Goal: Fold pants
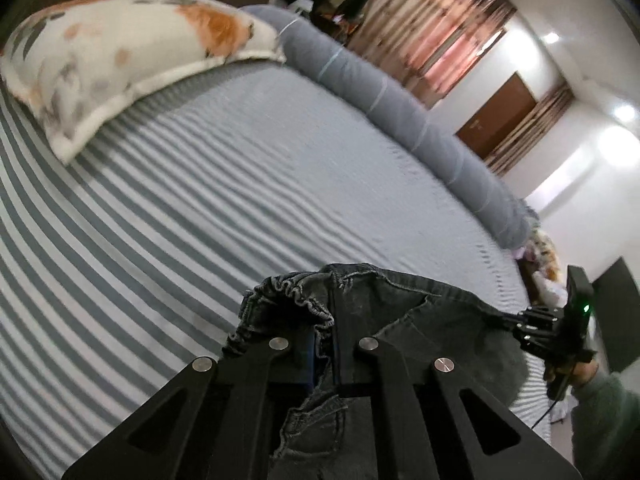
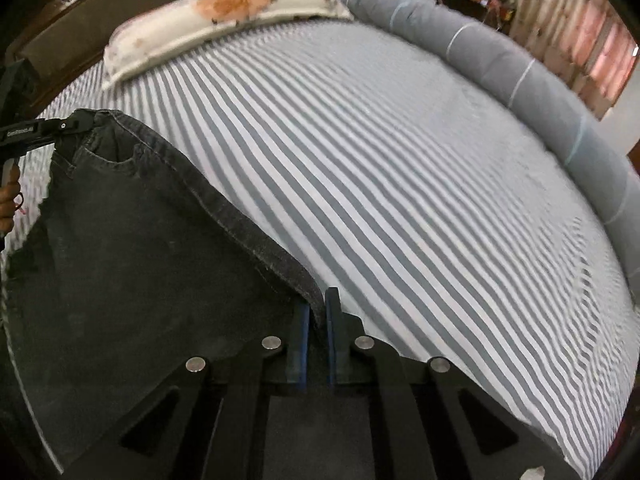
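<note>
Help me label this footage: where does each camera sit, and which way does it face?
Left wrist: on the left tongs, looking across the striped bed; they clamp the dark pants; right tongs and a hand show.
Right wrist: on the right tongs, gripping the pants' edge; left tongs visible.
Shared: pants, bed, pillow, bolster.

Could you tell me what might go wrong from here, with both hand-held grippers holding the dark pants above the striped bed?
1. The right hand-held gripper pinches only a thin edge of the pants; it may slip out.
2. The left hand-held gripper grips bunched waistband, so the fold could land uneven.
3. The pillow lies close, crowding the bed sheet.
</note>
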`<state>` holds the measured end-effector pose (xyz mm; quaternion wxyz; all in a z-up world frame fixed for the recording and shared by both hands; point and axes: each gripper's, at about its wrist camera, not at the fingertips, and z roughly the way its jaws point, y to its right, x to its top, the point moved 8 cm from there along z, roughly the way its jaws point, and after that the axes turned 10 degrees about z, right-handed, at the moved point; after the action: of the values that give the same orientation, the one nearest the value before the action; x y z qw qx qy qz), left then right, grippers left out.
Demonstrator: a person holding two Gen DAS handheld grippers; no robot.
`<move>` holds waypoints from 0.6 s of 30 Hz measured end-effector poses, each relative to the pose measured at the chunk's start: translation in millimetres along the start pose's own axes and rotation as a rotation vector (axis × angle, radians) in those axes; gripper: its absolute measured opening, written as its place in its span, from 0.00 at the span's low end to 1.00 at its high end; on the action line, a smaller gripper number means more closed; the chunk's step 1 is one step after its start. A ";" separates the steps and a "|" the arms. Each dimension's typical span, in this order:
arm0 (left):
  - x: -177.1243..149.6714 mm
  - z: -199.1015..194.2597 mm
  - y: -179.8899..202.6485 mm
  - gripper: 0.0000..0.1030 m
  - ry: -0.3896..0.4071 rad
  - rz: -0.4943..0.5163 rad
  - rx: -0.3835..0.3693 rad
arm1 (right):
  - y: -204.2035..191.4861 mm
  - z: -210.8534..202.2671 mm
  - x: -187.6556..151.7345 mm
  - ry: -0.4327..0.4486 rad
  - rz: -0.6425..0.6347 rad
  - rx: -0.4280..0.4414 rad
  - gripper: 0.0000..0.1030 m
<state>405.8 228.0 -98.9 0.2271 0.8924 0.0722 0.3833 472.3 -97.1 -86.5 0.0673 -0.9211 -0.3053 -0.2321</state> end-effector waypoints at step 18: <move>-110.3 -163.2 98.2 0.07 -0.011 0.325 -0.104 | -75.9 -166.7 -191.5 0.117 0.147 -0.063 0.04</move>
<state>207.7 164.7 -27.0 0.2084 0.8814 -0.0942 0.4134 227.7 -182.0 -30.4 0.0728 -0.9274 -0.2252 -0.2896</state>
